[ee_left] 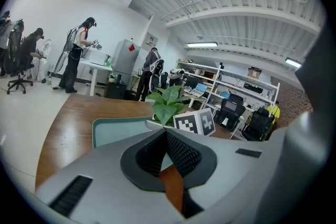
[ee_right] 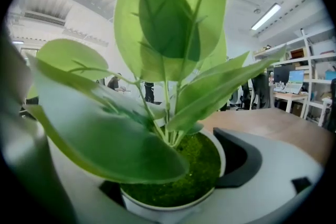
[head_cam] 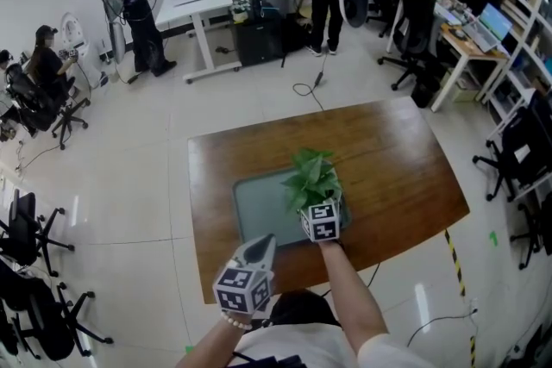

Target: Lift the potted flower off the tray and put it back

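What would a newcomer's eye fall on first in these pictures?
The green leafy plant in a round white pot fills the right gripper view, sitting between the jaws of the right gripper, whose pads appear to press its sides. In the head view it stands on a pale grey-green rectangular tray on a brown wooden table; the left gripper, shut, hovers near the tray's front edge.

Watching remotely, I see the potted flower (ee_right: 176, 181) spread blurred leaves across the right gripper (ee_right: 168, 165) view and cover its left jaw, so I cannot tell whether both pads press the pot, whose base the lower edge cuts off, and in the head view that gripper hides the pot.
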`<state>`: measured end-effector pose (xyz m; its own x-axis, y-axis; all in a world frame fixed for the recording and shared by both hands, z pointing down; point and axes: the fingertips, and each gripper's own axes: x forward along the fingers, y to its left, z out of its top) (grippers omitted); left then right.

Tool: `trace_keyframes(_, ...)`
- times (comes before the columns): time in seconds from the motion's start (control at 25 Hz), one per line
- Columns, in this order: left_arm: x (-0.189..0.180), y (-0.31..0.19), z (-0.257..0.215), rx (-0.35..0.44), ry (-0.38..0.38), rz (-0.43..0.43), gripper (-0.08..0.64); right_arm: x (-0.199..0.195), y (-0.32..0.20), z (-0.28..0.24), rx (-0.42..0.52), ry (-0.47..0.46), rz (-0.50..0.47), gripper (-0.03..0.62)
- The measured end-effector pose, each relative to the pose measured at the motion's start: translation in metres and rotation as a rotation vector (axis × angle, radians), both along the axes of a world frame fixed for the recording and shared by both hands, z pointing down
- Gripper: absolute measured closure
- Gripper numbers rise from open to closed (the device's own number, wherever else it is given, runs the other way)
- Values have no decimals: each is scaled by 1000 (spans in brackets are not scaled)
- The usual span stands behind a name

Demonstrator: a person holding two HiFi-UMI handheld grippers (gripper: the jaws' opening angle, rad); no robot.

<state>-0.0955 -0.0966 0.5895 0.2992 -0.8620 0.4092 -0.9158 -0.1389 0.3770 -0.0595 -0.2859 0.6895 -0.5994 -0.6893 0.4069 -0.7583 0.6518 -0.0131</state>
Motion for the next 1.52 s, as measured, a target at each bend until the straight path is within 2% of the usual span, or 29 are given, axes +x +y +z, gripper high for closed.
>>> trace_keyframes(0.24,-5,0,-7,-7,6,8,565,3,4,-24,29,-31,15,46)
trace_keyframes(0.48,7,-5,-25,-15,0,38,565,27,10,-53,36,-45,51,48)
trace_keyframes(0.88,47,-32,-67,15,-13,132,565,93,-5,-112,70,-24,141,48)
trace_keyframes(1.2,91,-48,-53,-4,-14,197,565,177,-47,-107,71,-2,244,48)
trace_keyframes(1.52,128,-78,-36,-14,-44,236,565,228,-84,-67,23,14,298,48)
